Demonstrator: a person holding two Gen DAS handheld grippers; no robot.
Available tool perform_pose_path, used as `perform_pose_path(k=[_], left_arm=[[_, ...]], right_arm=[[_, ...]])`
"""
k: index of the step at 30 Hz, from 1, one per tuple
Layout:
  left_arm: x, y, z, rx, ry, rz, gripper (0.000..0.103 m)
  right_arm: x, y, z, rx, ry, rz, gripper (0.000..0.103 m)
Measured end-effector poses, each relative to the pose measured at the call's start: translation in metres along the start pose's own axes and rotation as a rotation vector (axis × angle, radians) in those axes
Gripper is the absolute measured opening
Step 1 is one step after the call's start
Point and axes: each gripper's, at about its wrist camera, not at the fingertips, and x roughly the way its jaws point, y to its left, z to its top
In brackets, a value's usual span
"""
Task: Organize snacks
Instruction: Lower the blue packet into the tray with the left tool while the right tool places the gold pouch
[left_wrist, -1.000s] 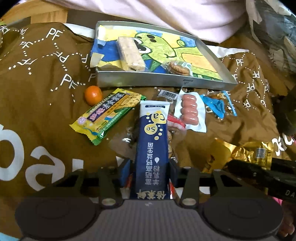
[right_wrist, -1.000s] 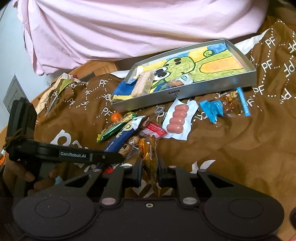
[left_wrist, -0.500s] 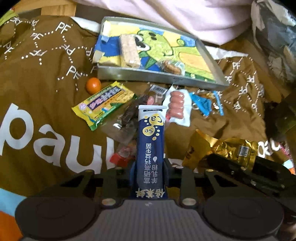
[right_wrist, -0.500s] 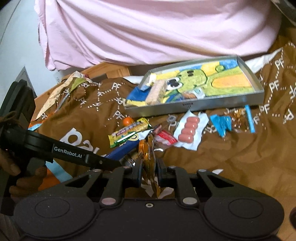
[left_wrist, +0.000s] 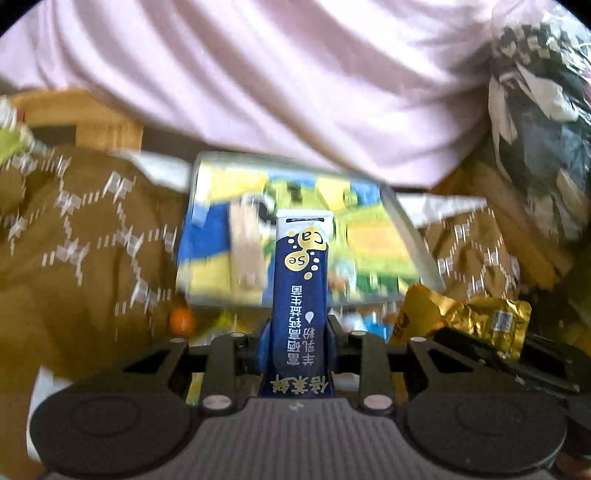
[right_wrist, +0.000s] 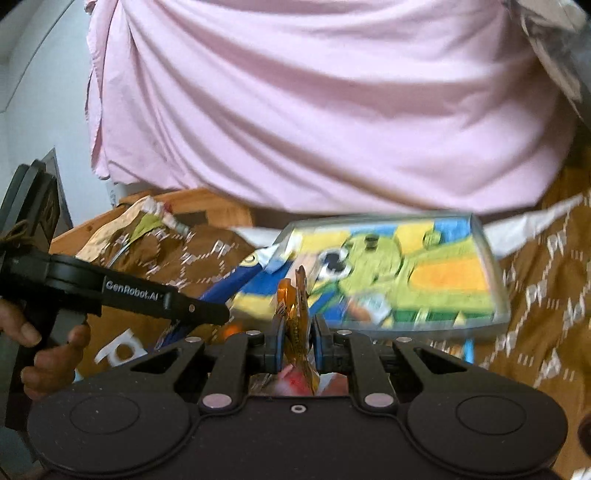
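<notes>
Snacks: two are held up off the surface, the rest are blurred. The blue stick pack (left_wrist: 300, 291) sits upright in the left hand-held gripper (left_wrist: 297, 347), jaws clamped on its lower part, white top end pointing far toward the tray (left_wrist: 413, 240). In the right wrist view the same pack (right_wrist: 229, 284) shows as a blue strip at left, over the near-left corner of the tray (right_wrist: 495, 288).

The right hand-held gripper (right_wrist: 297, 345) is clamped on a gold packet (right_wrist: 295, 314), held edge-on between the blue pads, its top sticking up in front of the tray. From the left wrist view that packet (left_wrist: 461, 321) is crumpled gold foil at right, just near the tray's near-right corner.

The tray is a shallow metal one with a green cartoon print on its floor, lying on brown cloth (left_wrist: 74, 258) with a white dotted pattern. A pale bar (left_wrist: 245, 243) lies inside the tray, left of the stick pack. A small orange (left_wrist: 181, 319) sits on the cloth just beyond the tray's near-left corner.

Pink fabric (right_wrist: 314, 110) fills the far background. A hand (right_wrist: 40, 354) grips the left gripper's handle at far left of the right wrist view.

Motion blur is heavy; the small items at the tray's near wall are unreadable.
</notes>
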Motion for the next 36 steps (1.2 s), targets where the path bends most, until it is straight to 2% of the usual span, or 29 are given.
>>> perform_pose_path(k=[4, 8, 14, 21, 27, 36], left_arm=[[0.024, -0.009, 0.028, 0.027, -0.053, 0.009, 0.033], [0.052, -0.01, 0.05, 0.019, -0.081, -0.004, 0.033], [0.093, -0.009, 0.067, 0.012, -0.083, 0.009, 0.033], [0.134, -0.006, 0.066, 0.01, -0.03, 0.064, 0.033], [0.151, -0.007, 0.061, 0.012, 0.018, 0.078, 0.033], [0.171, -0.016, 0.056, 0.051, 0.048, 0.14, 0.034]], right_arm=[[0.025, -0.018, 0.026, -0.023, -0.007, -0.045, 0.016], [0.053, -0.038, 0.047, -0.034, 0.032, -0.071, 0.016], [0.095, -0.064, 0.067, 0.071, 0.092, -0.04, 0.016], [0.135, -0.082, 0.056, 0.215, 0.166, 0.003, 0.016], [0.151, -0.096, 0.041, 0.276, 0.204, -0.014, 0.017], [0.161, -0.102, 0.035, 0.221, 0.214, -0.103, 0.024]])
